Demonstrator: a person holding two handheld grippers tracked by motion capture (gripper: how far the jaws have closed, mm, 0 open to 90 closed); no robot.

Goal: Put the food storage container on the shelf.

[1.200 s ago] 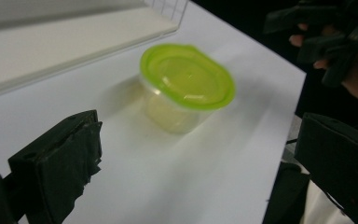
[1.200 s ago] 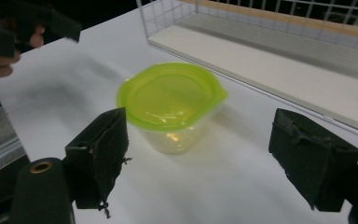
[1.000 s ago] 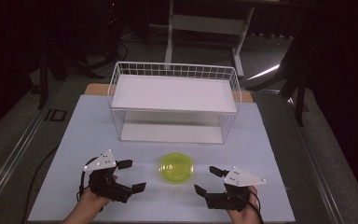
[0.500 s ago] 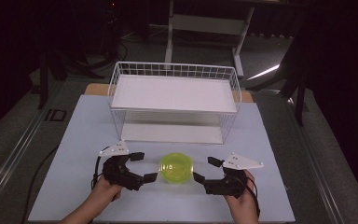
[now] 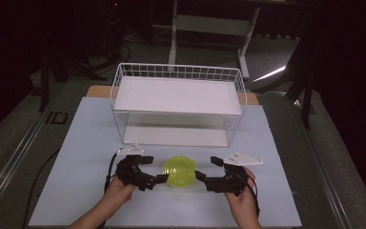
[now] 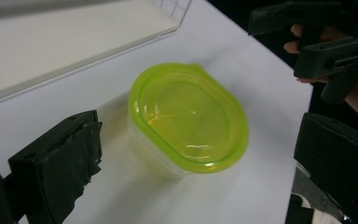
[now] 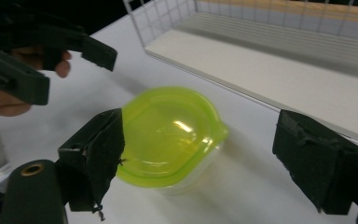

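The lidded yellow-green container (image 5: 180, 171) is seen upright on the table (image 5: 76, 143), flanked between the wide-open left gripper (image 5: 151, 171) and wide-open right gripper (image 5: 207, 170), its lid tab pointed toward the wire basket (image 5: 178, 72).

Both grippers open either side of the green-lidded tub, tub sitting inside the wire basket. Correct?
Not quite. The tub is not in the wire basket; it sits on the white table in front of it, as the high view shows. The rest holds: the left gripper and right gripper are both open, one on each side of the tub.
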